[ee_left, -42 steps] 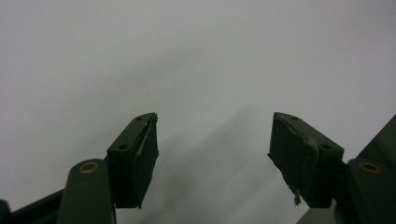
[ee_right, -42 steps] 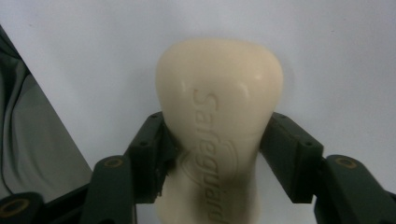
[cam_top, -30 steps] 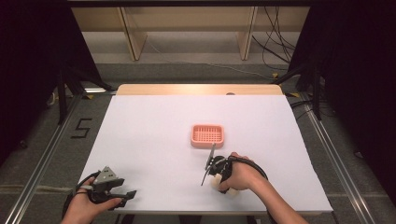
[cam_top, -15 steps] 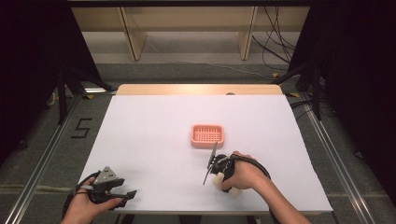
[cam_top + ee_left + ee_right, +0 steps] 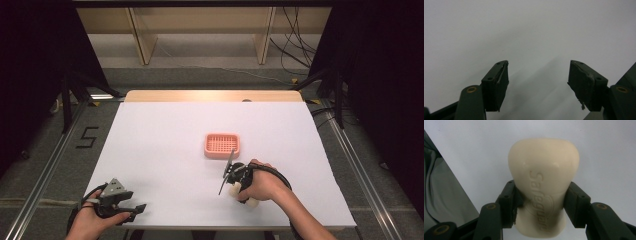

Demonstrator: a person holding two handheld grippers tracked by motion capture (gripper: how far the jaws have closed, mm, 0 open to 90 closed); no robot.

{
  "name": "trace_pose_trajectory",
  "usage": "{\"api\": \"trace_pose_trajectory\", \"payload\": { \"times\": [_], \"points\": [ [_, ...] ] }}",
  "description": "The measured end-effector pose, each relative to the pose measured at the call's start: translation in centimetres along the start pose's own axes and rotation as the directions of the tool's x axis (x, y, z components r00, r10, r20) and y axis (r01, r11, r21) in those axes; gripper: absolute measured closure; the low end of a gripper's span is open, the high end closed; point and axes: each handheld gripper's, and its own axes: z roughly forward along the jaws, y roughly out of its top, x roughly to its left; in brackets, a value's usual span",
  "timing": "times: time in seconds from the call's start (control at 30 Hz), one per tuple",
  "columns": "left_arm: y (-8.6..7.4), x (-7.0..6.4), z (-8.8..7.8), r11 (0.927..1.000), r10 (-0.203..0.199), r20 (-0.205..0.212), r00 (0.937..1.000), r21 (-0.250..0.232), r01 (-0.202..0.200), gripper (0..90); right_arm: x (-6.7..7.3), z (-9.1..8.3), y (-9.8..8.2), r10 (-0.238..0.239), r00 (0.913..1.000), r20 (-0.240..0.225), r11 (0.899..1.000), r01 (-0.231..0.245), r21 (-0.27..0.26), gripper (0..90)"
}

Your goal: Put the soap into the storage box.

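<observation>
The right tongs point(image 5: 540, 202) are clamped on a cream bar of soap point(image 5: 543, 182), one black jaw pressed against each long side at the bar's waist, with the rounded end sticking out past the jaws and raised lettering running along the face. In the high view the right tongs point(image 5: 240, 184) sit at about five o'clock on the white table point(image 5: 165, 135), wrapped by the person's right hand point(image 5: 262, 182), and the soap point(image 5: 235, 189) peeps out pale below the knuckles, low over the table; whether it touches the surface I cannot quite tell from here. A pink soap dish point(image 5: 222, 145) with a ribbed floor stands near the table's middle, at roughly twelve o'clock from the right hand and a little apart from it. The left tongs point(image 5: 131, 207) rest at seven o'clock near the front edge, held by the left hand point(image 5: 92, 220). In the left gripper view the left tongs point(image 5: 537, 80) stand wide apart with bare white table between them and nothing in their hold.
</observation>
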Motion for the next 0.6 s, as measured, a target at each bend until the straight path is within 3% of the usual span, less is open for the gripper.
{"api": "trace_pose_trajectory", "payload": {
  "times": [0.2,0.23,0.3,0.33,0.6],
  "points": [
    [-0.01,-0.02,0.03,1.0000,-0.002,-0.006,1.0000,-0.007,0.002,32.2,-0.30,-0.36,-0.04,-0.004,1.0000,0.005,1.000,0.004,-0.012,50.5],
    [0.02,0.04,-0.02,1.0000,0.001,0.000,1.0000,-0.002,-0.001,32.2,-0.26,-0.42,-0.07,0.019,0.9998,0.003,1.000,-0.019,-0.006,50.4],
    [0.01,0.01,0.00,1.0000,0.000,0.001,1.0000,-0.001,0.000,32.2,-0.47,-0.53,-0.07,0.007,0.9999,0.013,1.000,-0.006,-0.011,50.5],
    [0.00,0.00,0.01,1.0000,-0.001,0.002,1.0000,-0.001,0.001,32.2,-0.43,-0.59,-0.12,0.028,0.9996,0.003,1.000,-0.028,-0.011,50.4],
    [0.01,0.00,-0.01,1.0000,0.000,0.001,1.0000,-0.001,0.000,32.2,-0.93,-1.07,-0.07,0.022,0.9995,0.023,0.999,-0.021,-0.025,50.5]
  ]
}}
